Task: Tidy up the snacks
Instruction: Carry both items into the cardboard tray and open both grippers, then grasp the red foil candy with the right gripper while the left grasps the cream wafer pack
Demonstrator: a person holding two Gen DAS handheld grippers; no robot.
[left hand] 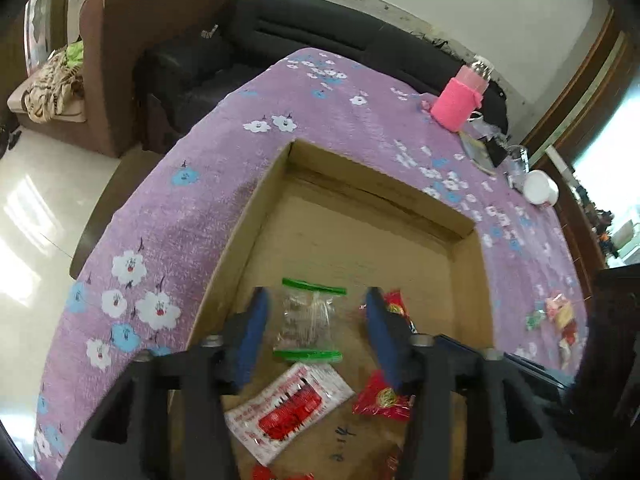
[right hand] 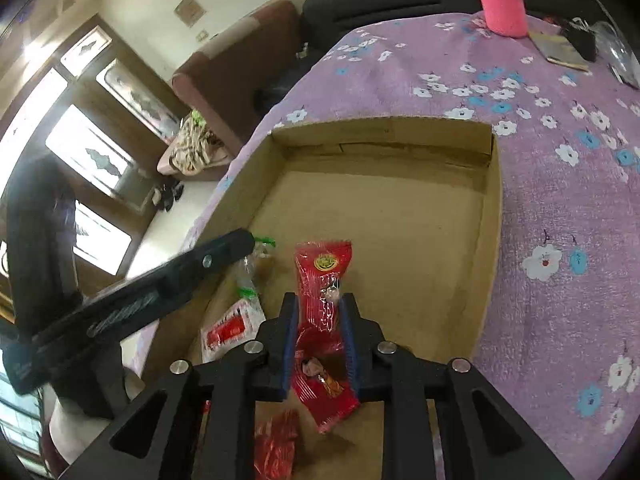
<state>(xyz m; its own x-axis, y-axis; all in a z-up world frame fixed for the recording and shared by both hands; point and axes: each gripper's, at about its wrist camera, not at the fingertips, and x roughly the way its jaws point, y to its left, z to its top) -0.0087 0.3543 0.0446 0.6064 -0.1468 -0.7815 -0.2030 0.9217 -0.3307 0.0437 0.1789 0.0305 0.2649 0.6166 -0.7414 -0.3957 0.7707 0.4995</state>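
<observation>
Purple flowered cloth (left hand: 208, 208) covered the table, with a dark sofa (left hand: 304, 36) behind it at the top of the left wrist frame. An open cardboard box (left hand: 256, 200) lay on the cloth at frame centre. The left gripper (left hand: 316, 312) hung over the box's near end, its fingers apart and pressing on nothing; a clear packet (left hand: 308, 320) with green ends lay on the box floor in the gap between them. A white-and-red sachet (left hand: 288, 408) lay below it, low in the frame, and a red packet (left hand: 382, 398) to its right. In the right wrist frame the right gripper (right hand: 319, 320) stood narrow, its blue pads clamped on a long red wrapper (right hand: 322, 280) above the box floor. A pink bottle (left hand: 458, 98) stood at upper right. Loose sweets (left hand: 560, 316) lay on the cloth right of the box.
</observation>
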